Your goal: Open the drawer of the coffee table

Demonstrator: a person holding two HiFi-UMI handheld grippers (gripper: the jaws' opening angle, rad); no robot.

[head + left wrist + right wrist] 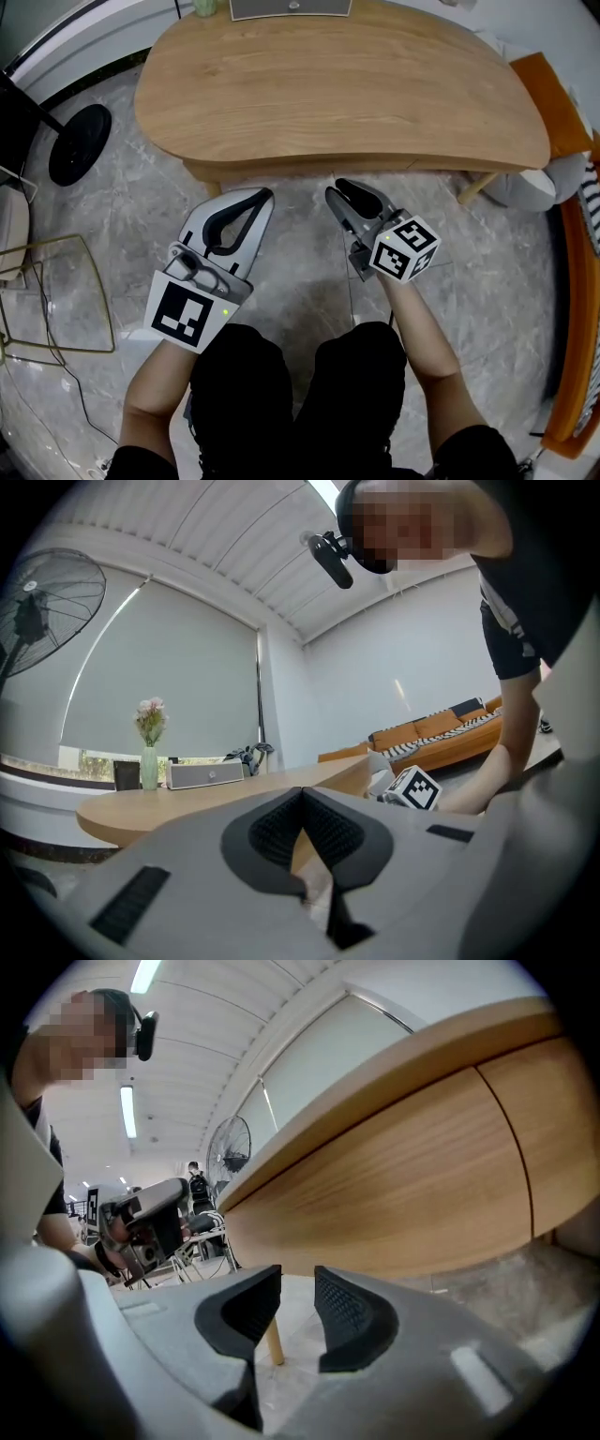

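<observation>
Both grippers are out in front of the person's knees, low over the grey marble floor (122, 216), pointing at the near edge of the wooden coffee table (337, 84). The left gripper (265, 193) has its dark pads pressed together at the tips, with nothing between them; its own view shows them meeting in a point. The right gripper (336, 188) sits just beside it. Its jaws stand a narrow way apart and empty, with only a table leg (273, 1342) and floor showing through the gap.

Neither gripper touches the table. The right gripper view looks up at the table's curved wooden side panel (394, 1194), close ahead and just above the jaws. A thin vertical seam (514, 1152) splits it, probably the edge of the drawer front, though no handle can be made out. The panel lies flush, so the drawer looks closed.

On the far side of the tabletop stand a vase of flowers (149, 752) and a grey speaker (204, 774). A standing fan (42, 602) is off to the left and an orange sofa (441, 731) to the right.
</observation>
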